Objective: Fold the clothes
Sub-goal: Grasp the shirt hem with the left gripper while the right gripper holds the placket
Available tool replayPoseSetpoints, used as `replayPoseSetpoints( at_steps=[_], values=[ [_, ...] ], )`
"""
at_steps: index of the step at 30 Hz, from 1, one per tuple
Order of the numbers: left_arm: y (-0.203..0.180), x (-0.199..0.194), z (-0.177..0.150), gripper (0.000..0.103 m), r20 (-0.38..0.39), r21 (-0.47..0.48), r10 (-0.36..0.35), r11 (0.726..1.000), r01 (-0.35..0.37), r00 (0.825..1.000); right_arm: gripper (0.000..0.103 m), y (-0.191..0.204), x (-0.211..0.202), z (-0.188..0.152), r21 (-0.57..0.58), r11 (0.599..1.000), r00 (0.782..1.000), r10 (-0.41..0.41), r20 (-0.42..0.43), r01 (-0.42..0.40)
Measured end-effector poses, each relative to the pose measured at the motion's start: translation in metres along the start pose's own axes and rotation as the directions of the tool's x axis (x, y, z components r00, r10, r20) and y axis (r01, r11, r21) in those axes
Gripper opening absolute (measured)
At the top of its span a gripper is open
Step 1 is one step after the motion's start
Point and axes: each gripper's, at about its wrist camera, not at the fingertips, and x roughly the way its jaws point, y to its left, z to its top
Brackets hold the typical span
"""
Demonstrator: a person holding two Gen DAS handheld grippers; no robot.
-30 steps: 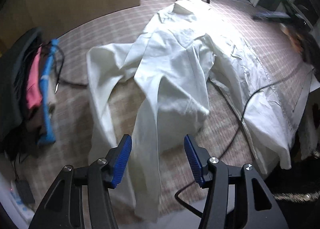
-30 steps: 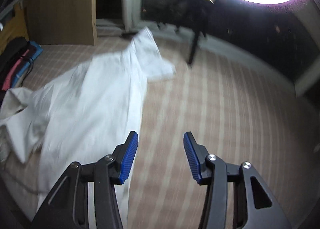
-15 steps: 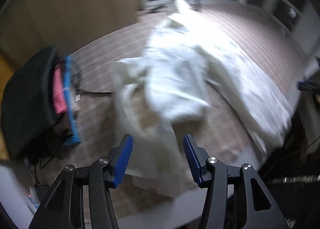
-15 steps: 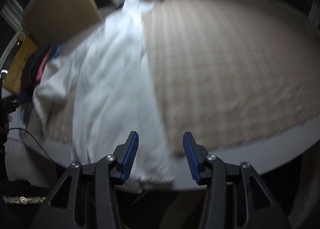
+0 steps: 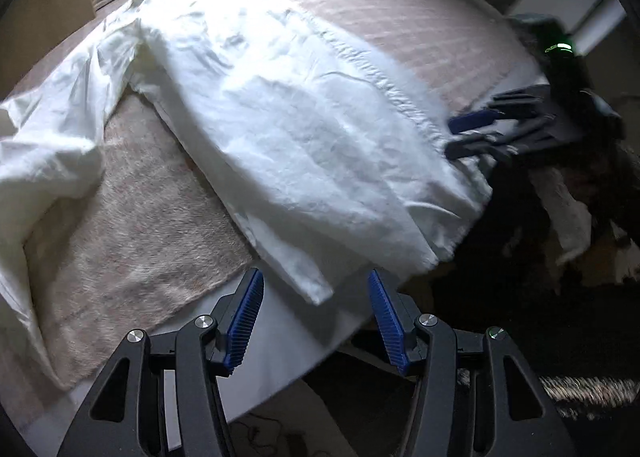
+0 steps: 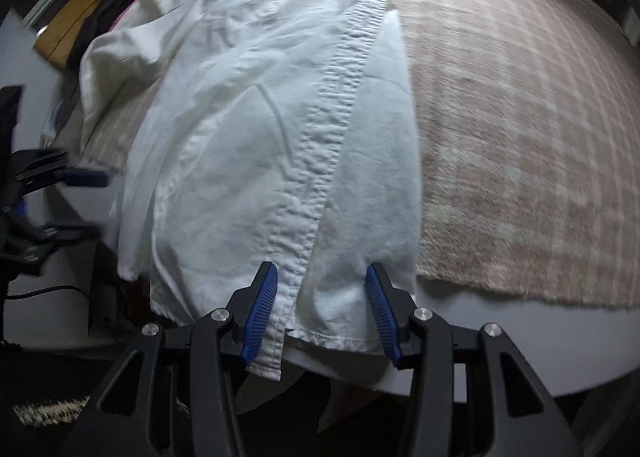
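Observation:
A white shirt (image 5: 280, 105) lies spread along a table covered with a beige checked cloth (image 5: 132, 225); its hem hangs over the near edge. My left gripper (image 5: 316, 317) is open, just short of the hem's left corner. My right gripper (image 6: 320, 309) is open with the hem and button placket (image 6: 312, 161) lying between its blue pads, fabric not pinched. The right gripper (image 5: 472, 133) also shows in the left wrist view at the shirt's right hem, blurred. In the right wrist view the left gripper (image 6: 64, 197) appears at the far left, open.
The beige cloth (image 6: 520, 117) stretches bare to the right of the shirt. Dark and pink clothes (image 6: 120, 1) are piled at the far left by a wooden board (image 6: 72, 29). A dark device with a green light (image 5: 560, 49) stands to the right. The floor below is dark.
Both grippers swung down and toward the table's near edge, now facing the shirt's hem. The right gripper came onto the hem; the left shifted right, off the sleeve, to the hem's corner.

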Motion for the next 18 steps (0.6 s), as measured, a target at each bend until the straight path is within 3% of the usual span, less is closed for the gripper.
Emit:
replayPoseSetpoints(
  at_steps=[1,2,3,4,5,8,12,14,15,17,18],
  values=[
    [0.002,0.002,0.001,0.048,0.011,-0.027,-0.014,1.0,0.014,1.0,0.042,-0.001,-0.002,0.003,-0.011,1.0,1.0,0.007,0.009,-0.007],
    [0.003,0.004,0.001,0.042,0.022,-0.053,-0.027,0.998,0.028,0.999,0.019,-0.001,-0.005,0.005,-0.022,1.0,1.0,0.014,0.017,-0.014],
    [0.005,0.006,0.002,0.03,0.031,-0.074,-0.036,0.997,0.038,0.999,0.005,-0.002,-0.007,0.008,-0.033,0.999,0.999,0.022,0.025,-0.021],
    [0.006,0.006,0.002,0.022,0.036,-0.086,-0.035,0.996,0.038,0.999,0.002,-0.003,-0.009,0.011,-0.045,0.999,0.999,0.029,0.034,-0.028],
    [0.007,0.005,0.001,0.011,0.04,-0.099,-0.029,0.995,0.033,0.999,0.002,-0.004,-0.011,0.013,-0.056,0.998,0.998,0.037,0.042,-0.034],
    [0.008,-0.004,-0.006,0.01,0.06,-0.136,-0.005,0.991,0.013,0.998,0.001,-0.006,-0.018,0.022,-0.09,0.994,0.996,0.06,0.066,-0.054],
    [-0.002,-0.012,-0.015,0.01,0.076,-0.16,0.032,0.987,-0.019,0.997,0.001,-0.038,-0.054,0.025,-0.023,0.999,0.988,0.032,0.152,-0.028],
    [-0.004,-0.012,-0.019,0.01,0.072,-0.174,0.047,0.984,-0.034,0.996,0.003,-0.047,-0.054,0.016,-0.005,0.995,0.988,0.098,0.115,-0.098],
    [0.0,-0.012,-0.022,0.01,0.068,-0.187,0.046,0.982,-0.033,0.997,0.005,-0.046,-0.049,0.012,-0.002,0.993,0.989,0.12,0.084,-0.121],
    [0.002,-0.012,-0.024,0.013,0.064,-0.195,0.04,0.98,-0.027,0.997,0.027,-0.034,-0.032,0.007,-0.015,0.993,0.992,0.12,0.025,-0.12],
    [0.003,-0.014,-0.024,0.016,0.07,-0.197,0.043,0.98,-0.028,0.997,0.03,-0.027,-0.024,0.004,-0.032,0.993,0.994,0.112,0.008,-0.111]
  ],
)
